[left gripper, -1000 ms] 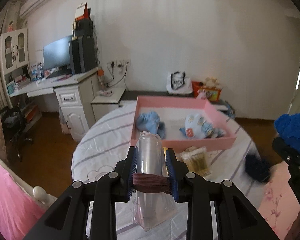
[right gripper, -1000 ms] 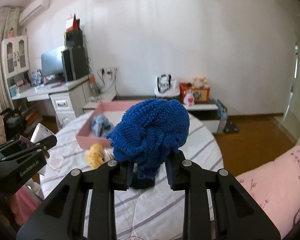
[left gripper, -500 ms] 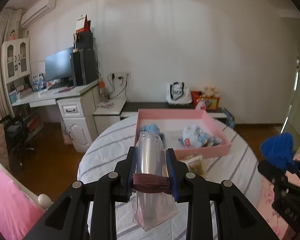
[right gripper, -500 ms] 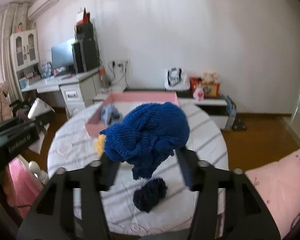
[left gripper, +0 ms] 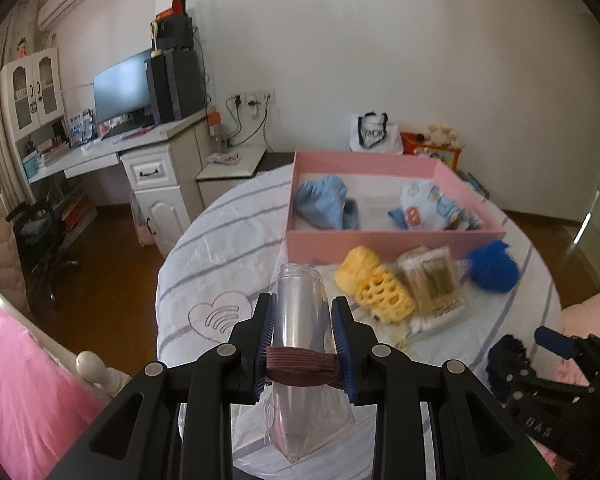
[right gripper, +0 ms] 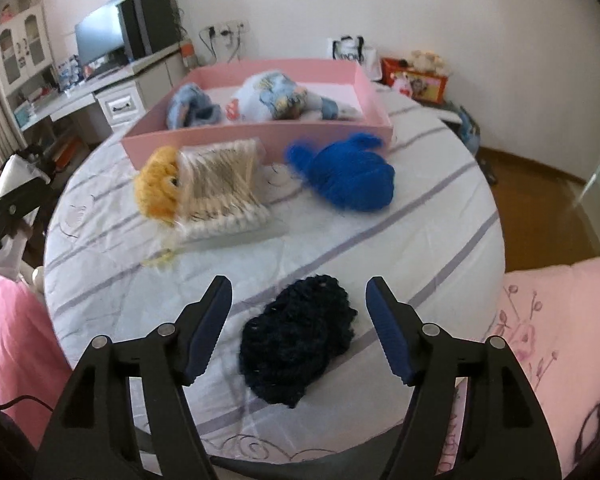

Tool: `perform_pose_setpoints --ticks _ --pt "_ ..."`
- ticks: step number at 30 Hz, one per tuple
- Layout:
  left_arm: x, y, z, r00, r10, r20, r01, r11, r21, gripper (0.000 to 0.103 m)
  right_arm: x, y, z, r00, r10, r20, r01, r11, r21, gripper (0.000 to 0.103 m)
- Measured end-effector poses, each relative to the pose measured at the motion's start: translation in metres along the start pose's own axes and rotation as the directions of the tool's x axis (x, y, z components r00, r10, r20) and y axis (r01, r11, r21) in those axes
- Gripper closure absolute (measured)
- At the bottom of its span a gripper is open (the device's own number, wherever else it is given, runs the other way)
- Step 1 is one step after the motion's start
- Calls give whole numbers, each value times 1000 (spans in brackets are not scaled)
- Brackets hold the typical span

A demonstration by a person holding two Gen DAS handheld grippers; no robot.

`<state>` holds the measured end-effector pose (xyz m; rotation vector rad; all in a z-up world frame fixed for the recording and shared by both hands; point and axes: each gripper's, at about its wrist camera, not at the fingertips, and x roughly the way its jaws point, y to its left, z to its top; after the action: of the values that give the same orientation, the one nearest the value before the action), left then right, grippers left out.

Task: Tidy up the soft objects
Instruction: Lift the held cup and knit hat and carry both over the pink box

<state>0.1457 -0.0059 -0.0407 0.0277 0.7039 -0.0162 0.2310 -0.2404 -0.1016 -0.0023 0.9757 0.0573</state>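
Observation:
My left gripper [left gripper: 302,304] is shut on a rolled clear plastic bag [left gripper: 300,332] with a maroon band around it, held above the near side of the table. My right gripper [right gripper: 299,292] points down at the table, its jaws opening wide. A dark navy knit piece [right gripper: 296,344] lies on the cloth between and below the fingers, untouched by the pads. A bright blue knit piece [right gripper: 348,178] rests against the front wall of the pink box [right gripper: 260,136]. Left of it lie a yellow knit piece [right gripper: 156,184] and a beige packed bundle [right gripper: 220,184].
The pink box [left gripper: 392,240] holds a light blue cloth [left gripper: 324,202] and a patterned pale blue one [left gripper: 428,204]. The round table wears a striped white cloth [right gripper: 420,232]. Pink bedding [right gripper: 548,320] borders the table right and left. A desk with a monitor [left gripper: 120,88] stands far left.
The right gripper let go of the bright blue knit piece, which now lies by the pink box. It sank over the dark navy piece with jaws spread. The left gripper kept its hold.

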Motion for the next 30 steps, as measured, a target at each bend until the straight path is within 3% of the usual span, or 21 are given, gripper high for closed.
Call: perform_pose_setpoints --ticks 3,5,7,8,9,21,30 --pt "15 2 0 1000 1 -27 -1 1000 -4 77 10 -8 0 999 -14 -46 14 1000 12 38" --pt "22 2 0 999 0 -43 0 1000 -4 77 19 -11 -3 995 14 -96 -12 1000 18 61" --pt "22 3 0 999 -1 -51 1 1000 -2 77 22 -12 -6 995 32 -97 -32 999 11 70" --pt "21 4 -2 999 -1 -52 1 1000 -2 77 21 -11 -7 995 34 -93 -35 999 -5 81" --pt "23 4 -1 999 -2 -53 2 1000 -2 77 20 -10 -7 995 50 -90 -51 999 -9 86" --pt "2 -3 -4 1000 -23 -5 23 1000 19 77 -24 -7 7 998 3 63 -4 1000 13 89" --pt "-39 -14 3 995 -41 93 37 999 39 77 -83 3 25 970 -1 242 5 1000 -16 89"
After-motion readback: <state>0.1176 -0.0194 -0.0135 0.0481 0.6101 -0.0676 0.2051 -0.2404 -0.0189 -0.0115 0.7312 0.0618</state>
